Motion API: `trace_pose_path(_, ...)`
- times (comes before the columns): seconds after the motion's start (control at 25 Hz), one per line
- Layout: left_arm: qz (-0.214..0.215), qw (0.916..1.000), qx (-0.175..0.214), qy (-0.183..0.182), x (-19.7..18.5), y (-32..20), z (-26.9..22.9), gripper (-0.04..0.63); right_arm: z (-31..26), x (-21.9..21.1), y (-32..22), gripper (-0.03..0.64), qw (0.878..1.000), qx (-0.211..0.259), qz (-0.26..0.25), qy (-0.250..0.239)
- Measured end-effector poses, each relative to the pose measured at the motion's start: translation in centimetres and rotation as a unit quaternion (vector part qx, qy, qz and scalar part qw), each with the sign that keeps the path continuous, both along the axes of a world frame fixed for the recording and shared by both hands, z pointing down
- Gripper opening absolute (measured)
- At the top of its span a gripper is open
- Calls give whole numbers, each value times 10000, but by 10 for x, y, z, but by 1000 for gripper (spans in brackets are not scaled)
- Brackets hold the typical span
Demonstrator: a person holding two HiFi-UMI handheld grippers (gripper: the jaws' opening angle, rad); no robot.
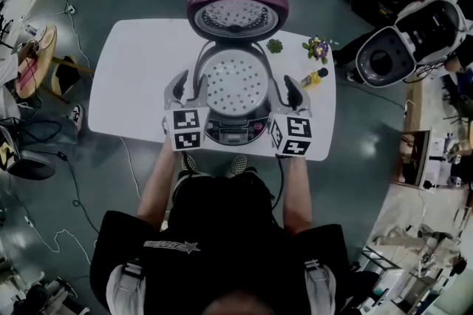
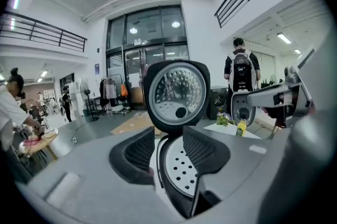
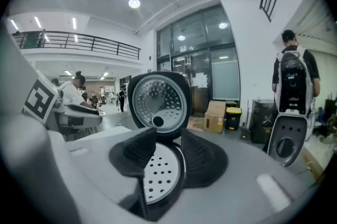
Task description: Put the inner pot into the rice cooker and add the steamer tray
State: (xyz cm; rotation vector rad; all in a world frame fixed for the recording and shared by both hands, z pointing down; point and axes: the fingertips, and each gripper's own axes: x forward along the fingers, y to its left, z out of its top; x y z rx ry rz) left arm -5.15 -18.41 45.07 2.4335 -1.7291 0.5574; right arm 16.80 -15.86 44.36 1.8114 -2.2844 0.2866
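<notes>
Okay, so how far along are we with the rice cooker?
Looks done: the perforated steamer tray sits in the open rice cooker, hiding any inner pot beneath. In hand: nothing, left gripper and right gripper both open, empty. Left: nothing obvious; the lid stands up.

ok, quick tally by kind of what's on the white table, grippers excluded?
Rice cooker: 1
Steamer tray, sitting in the cooker: 1
Small plants: 2
Yellow bottle: 1
Total: 5
</notes>
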Motion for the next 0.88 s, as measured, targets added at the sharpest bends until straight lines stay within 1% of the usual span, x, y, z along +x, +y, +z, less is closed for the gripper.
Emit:
trace_pose_path(0.12,89,9988,446,181,-2,5,-29,140,-31,0,11,152,9991,411,-12,-54)
trace_pose_path(0.2,137,9976,632,259,-3,11,-42,116,-50,2,20,111,9977,681,38,-23)
trace_pose_path(0.24,143,9971,710,252,-4,14,-47,101,-57,2,25,107,9968,804,52,-3)
trace_pose_path(0.28,142,9967,769,233,-5,17,-51,72,-63,2,31,104,9958,913,57,16)
trace_pose_path(0.36,154,9960,854,206,-7,25,-55,16,-69,3,43,75,9943,1061,92,58)
trace_pose_path(0.4,187,9957,884,189,-7,29,-56,11,-68,4,49,53,9941,1078,128,73)
trace_pose_path(0.56,349,9952,903,163,-9,48,-49,11,-53,9,70,12,9946,996,291,33)
trace_pose_path(0.68,392,9956,841,151,-13,60,-40,11,-42,13,85,6,9949,946,356,5)
trace_pose_path(0.88,341,9963,770,168,-20,68,-33,11,-36,15,97,6,9954,889,352,49)
